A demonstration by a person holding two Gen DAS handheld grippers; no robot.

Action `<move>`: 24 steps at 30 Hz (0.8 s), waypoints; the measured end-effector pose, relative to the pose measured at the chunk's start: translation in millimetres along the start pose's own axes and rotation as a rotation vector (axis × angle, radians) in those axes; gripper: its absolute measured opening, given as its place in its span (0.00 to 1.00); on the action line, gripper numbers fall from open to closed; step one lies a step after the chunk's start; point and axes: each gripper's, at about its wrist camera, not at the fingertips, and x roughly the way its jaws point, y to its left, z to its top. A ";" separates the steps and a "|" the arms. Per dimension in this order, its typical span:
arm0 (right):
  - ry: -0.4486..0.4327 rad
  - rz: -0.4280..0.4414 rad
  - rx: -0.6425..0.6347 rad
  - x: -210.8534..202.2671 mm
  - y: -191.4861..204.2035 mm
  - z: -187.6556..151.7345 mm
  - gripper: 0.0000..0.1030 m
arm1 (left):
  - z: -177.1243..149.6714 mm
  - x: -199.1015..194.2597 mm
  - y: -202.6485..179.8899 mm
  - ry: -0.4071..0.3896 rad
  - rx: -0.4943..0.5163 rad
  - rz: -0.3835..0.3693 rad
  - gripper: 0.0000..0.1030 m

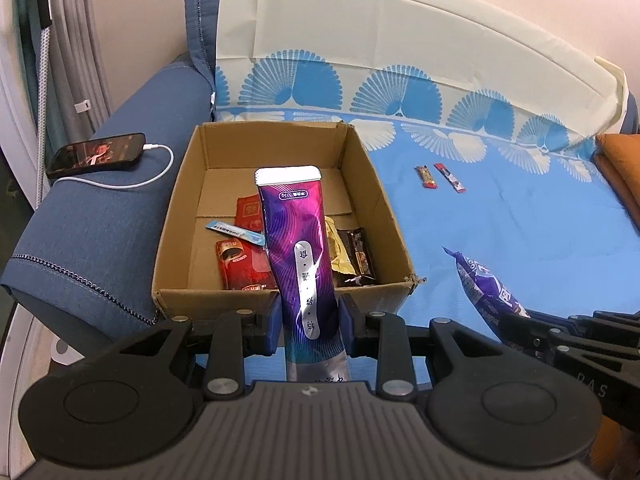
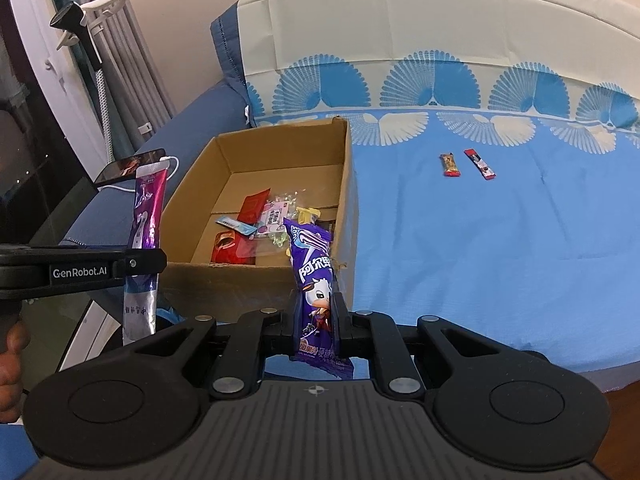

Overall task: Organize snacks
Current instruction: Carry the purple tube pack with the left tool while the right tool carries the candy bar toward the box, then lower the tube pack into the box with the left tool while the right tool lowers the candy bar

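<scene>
Your left tool [image 1: 308,320] is clamped on the tall purple pouch [image 1: 298,248], held upright just short of the box [image 1: 280,294] so it can drop in beside the snacks already lying there. Your right tool [image 2: 316,316] pinches the purple bag [image 2: 314,280] near its lower end, poised at the box's near wall. Two small bars [image 2: 468,165] wait on the bed [image 2: 480,240], well apart from the box, probably next.
</scene>
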 end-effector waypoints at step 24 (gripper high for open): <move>0.019 -0.013 -0.038 13.2 7.1 14.6 0.15 | 14.0 13.6 19.9 -0.007 -0.032 0.013 0.32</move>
